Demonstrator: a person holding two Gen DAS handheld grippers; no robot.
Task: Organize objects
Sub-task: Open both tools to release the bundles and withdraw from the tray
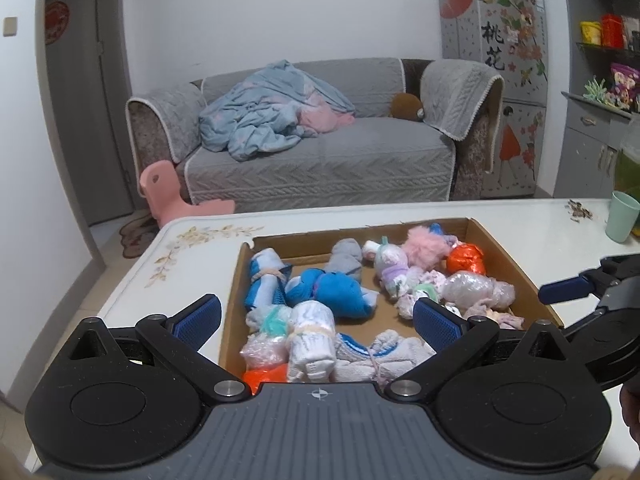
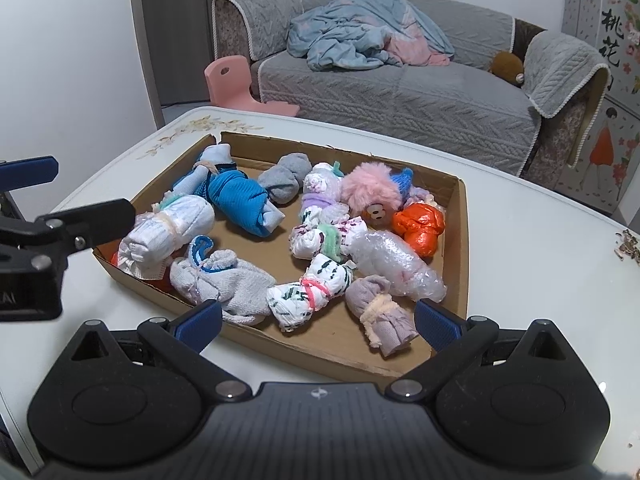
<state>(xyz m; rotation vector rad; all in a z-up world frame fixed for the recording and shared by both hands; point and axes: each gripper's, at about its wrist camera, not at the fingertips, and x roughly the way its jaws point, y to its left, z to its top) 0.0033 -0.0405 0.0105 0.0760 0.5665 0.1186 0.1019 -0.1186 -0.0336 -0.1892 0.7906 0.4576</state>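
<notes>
Both claws stand spread wide with nothing between their fingers. The left claw (image 1: 316,318) hangs over the near left corner of the cardboard tray (image 1: 502,252); its left finger sits above bare desk (image 1: 192,256) outside the tray's left wall, and its right finger is over the bundles inside. Whether either finger touches anything cannot be told. The right claw (image 2: 318,322) hovers at the tray's near edge in its own view, its two blue pads on either side of a white bundle with dark marks tied in pink (image 2: 308,294), not closed on it.

The tray lies flat on the white desk, filled with rolled and tied cloth bundles. In the right wrist view, a blue roll (image 2: 240,200) lies at about 10 o'clock from the tray's middle, a grey knot (image 2: 284,178) at 12, a fluffy pink toy (image 2: 372,192) at 1, an orange wrapped lump (image 2: 420,224) at 3, and a clear bubble-wrap parcel (image 2: 396,264) at 4, just beside the orange lump. A mauve roll tied with a pale band (image 2: 384,320) lies at 5, near the right claw's right pad. A grey-white bundle (image 2: 232,284) lies at 7, and a white ribbed roll (image 2: 168,232) at 9, by the tray's left wall near the left claw.

A green cup (image 1: 622,216) stands on the desk at 2 o'clock from the tray in the left wrist view, well apart from it.
</notes>
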